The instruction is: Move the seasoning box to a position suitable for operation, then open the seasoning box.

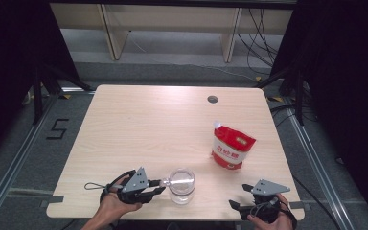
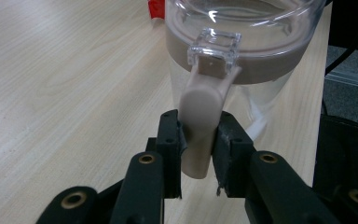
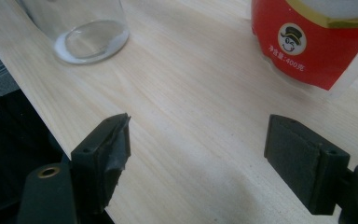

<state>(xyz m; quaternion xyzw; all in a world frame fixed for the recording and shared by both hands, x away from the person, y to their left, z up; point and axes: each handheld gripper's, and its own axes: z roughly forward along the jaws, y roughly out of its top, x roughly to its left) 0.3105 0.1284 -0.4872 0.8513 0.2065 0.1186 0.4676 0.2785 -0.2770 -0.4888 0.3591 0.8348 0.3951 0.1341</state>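
Gripping the jar's latch with my left gripper (image 2: 196,140): the clear jar (image 1: 181,185) stands upright near the table's (image 1: 139,124) front edge, directly ahead of those jaws, touching them by way of its beige latch tab (image 2: 198,126). In the left gripper view the tab hangs down from a clear hinge block on the jar's beige collar, and both black pads press on it from either side, narrow gap, tab clamped between. Jar body sits just beyond, close.

My right gripper (image 3: 214,158) rests low by the front right corner of the table, well apart from the jar. Jaws spread wide, nothing between them, only bare wood below. In the right gripper view the jar's base shows at upper left; a thin white ring of something lies in the bottom of the glass, cannot tell what.

Red pouch (image 1: 232,147) stands on the table behind and right of the jar, nearer my right gripper than my left. White spout corner at its top. Label: a round cartoon face with a top hat (image 3: 292,39), a line of small white characters under it ending "400", a gold band above. White characters on the front in the high view are too small to read.

Number "5" (image 1: 57,128) marked on the floor left of the table.
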